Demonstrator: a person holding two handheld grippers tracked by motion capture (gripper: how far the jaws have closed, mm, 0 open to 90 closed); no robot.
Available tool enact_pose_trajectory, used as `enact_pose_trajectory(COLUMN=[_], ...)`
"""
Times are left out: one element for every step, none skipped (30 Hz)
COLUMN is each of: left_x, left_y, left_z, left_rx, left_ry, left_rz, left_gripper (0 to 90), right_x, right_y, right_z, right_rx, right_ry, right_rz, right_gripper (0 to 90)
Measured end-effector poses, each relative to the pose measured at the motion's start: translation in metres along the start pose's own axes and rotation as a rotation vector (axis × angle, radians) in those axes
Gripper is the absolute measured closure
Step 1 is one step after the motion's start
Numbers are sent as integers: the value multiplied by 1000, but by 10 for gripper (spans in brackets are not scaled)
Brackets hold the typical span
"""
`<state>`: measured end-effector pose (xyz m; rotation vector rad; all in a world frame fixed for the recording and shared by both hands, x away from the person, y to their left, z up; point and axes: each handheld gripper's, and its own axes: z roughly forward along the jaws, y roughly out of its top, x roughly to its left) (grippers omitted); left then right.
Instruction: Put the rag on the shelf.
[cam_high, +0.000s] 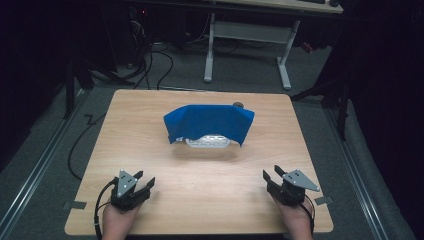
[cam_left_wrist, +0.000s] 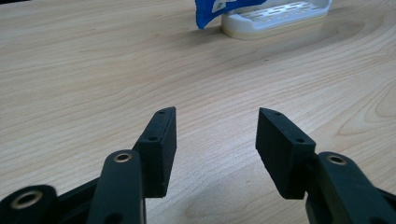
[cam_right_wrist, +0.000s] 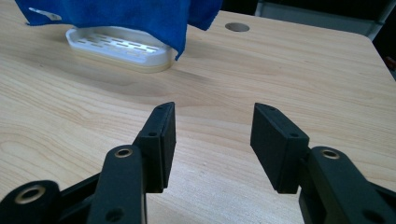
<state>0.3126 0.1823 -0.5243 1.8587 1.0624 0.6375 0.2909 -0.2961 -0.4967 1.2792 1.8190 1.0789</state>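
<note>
A blue cloth (cam_high: 209, 121) hangs draped over a white slotted rack (cam_high: 208, 142) at the middle of the wooden table (cam_high: 200, 200). In the left gripper view a corner of the cloth (cam_left_wrist: 219, 8) hangs over the rack (cam_left_wrist: 275, 16) far ahead. The right gripper view has the cloth (cam_right_wrist: 126, 16) covering the rack (cam_right_wrist: 121, 49) at upper left. My left gripper (cam_high: 145, 181) rests near the table's front left, open, nothing between its jaws. My right gripper (cam_high: 271, 174) sits at the front right, open and empty too. Both point toward the cloth from well short of it.
A round cable hole (cam_right_wrist: 237, 27) lies in the tabletop behind the cloth. Beyond the table stand a white desk frame (cam_high: 247, 47) and loose cables (cam_high: 150, 60) on grey carpet. Metal floor rails (cam_high: 40, 165) run along both sides.
</note>
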Motion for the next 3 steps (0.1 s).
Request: enact_pose_trajectory(left_x=[1,1,1], left_y=[0,0,0], left_z=[-1,-2,-2], left_rx=[0,-2,-7], left_ry=[3,3,7], left_rz=[1,-2,-5], left_gripper=[486,487,487], right_x=[0,0,-1], right_y=[0,0,0], right_z=[0,0,0], right_rx=[0,2,-3], right_ry=[0,-2,-1], right_rz=[0,-1,-1], right_gripper=[506,505,505])
